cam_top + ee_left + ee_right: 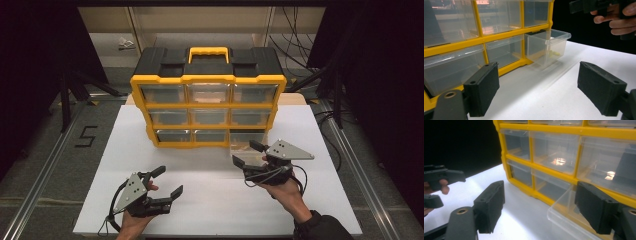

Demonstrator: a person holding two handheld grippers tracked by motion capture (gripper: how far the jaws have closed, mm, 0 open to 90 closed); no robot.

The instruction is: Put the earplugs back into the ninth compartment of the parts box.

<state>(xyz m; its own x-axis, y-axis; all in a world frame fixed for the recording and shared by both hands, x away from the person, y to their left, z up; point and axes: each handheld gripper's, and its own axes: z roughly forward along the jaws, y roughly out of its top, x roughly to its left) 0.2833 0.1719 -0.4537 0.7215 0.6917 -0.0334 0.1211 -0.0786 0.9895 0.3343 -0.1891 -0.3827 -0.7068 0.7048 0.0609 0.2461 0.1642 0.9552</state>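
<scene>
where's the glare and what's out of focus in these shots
High view: evenly lit white table, dark surroundings, slightly soft overall. Left gripper view: the left tongs blur up close, an orange reflection sits on an upper drawer, and the pulled-out drawer is fairly sharp. Right gripper view: bright glare on the table beside the organizer, light spots on its drawer fronts, the right tongs soft.

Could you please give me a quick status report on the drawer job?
Both tools open, left tool idle, right tool just off the pulled-out bottom drawer. Small yellow piece inside. Nothing blocking.

High view overhead facing forward, gripper views low, sharing organizer (207, 100).
</scene>
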